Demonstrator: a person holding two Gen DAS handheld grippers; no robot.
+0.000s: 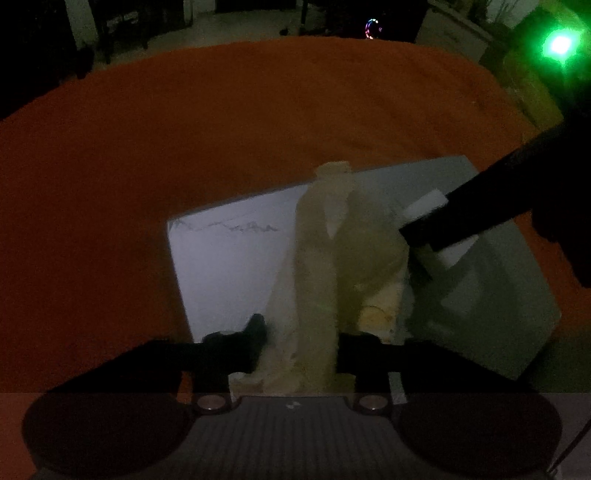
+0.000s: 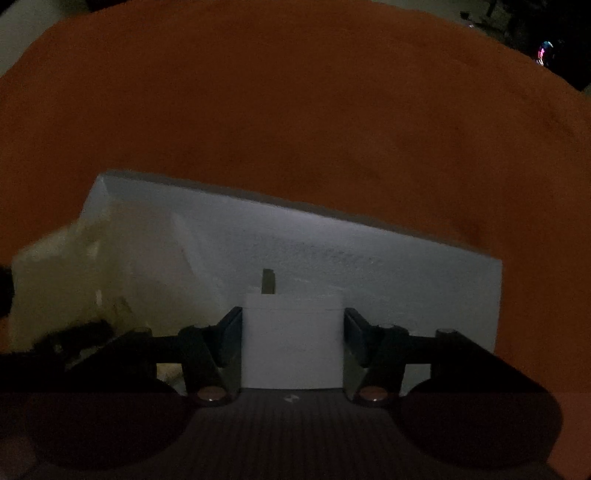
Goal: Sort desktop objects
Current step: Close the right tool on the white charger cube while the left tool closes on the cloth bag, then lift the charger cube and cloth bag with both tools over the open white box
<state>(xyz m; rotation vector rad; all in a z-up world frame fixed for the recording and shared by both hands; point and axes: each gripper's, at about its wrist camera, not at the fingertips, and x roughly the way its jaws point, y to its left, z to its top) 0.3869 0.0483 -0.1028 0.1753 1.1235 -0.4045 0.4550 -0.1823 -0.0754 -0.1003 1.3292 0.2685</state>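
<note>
You are working in a dim room. An orange cloth (image 1: 184,147) covers the table right out to its far edge. Beyond that edge you see a pale floor (image 1: 240,26) and dark furniture legs (image 1: 107,33). A green light (image 1: 559,46) glares past the far right corner, and a small multicoloured ring light (image 1: 372,28) glows farther back.

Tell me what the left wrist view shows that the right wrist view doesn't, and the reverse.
Left wrist only: the left claw shut on a crumpled yellowish bag, a green light top right, and the right claw seen from outside. Right wrist only: the right claw shut on a white block, seen head on with a small dark tab at its far end. Both: the white tray on the orange cloth, the bag and the block.
</note>
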